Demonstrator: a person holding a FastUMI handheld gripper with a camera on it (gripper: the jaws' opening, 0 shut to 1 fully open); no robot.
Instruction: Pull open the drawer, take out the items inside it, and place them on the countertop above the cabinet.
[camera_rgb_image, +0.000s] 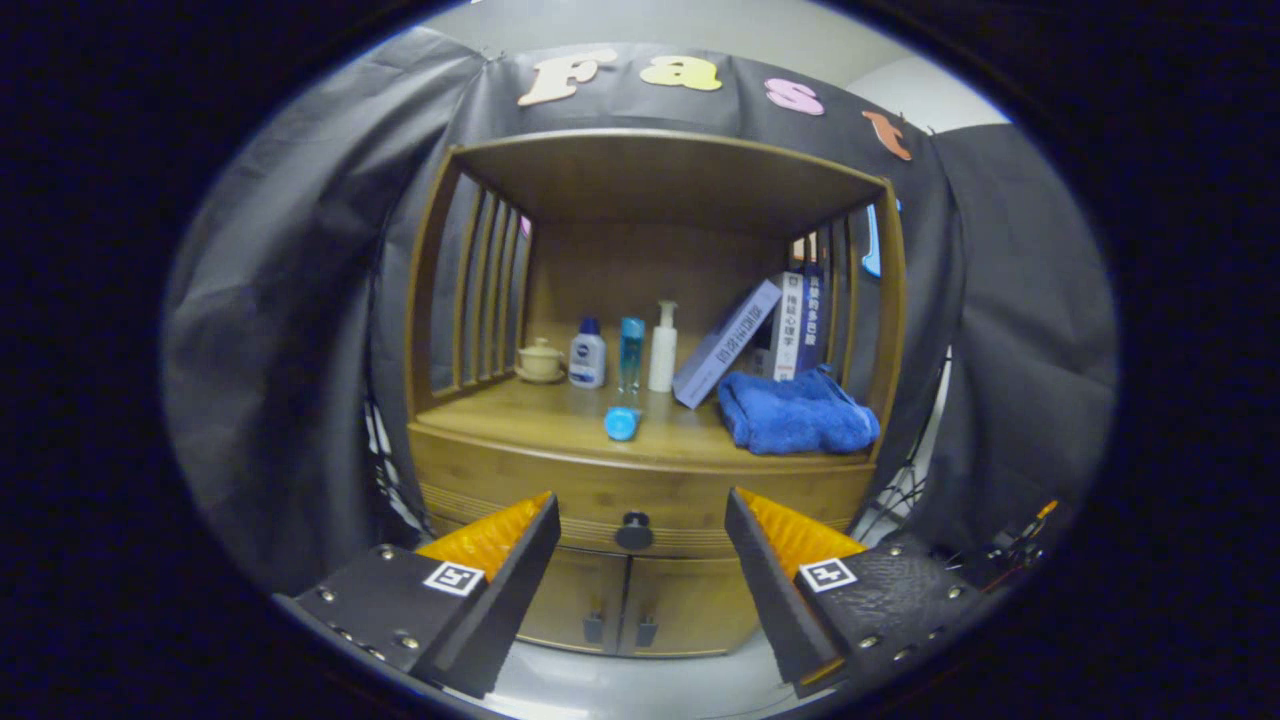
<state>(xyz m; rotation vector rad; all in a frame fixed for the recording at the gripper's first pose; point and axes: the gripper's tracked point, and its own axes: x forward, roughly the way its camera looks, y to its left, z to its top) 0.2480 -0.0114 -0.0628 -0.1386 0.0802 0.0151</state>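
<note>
Your gripper (640, 505) has its fingers spread wide with nothing between them, and the drawer (640, 505) sits closed just beyond the tips, its dark round knob (634, 530) framed in the gap. The drawer is a wide wooden band, long axis level, front facing you, under the countertop (560, 425) and above two cabinet doors (625, 600).

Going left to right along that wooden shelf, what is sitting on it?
Lidded cup on a saucer → white bottle with dark cap → blue bottle → white pump bottle → leaning book → folded blue towel. The gripper is open, short of the drawer knob.
</note>
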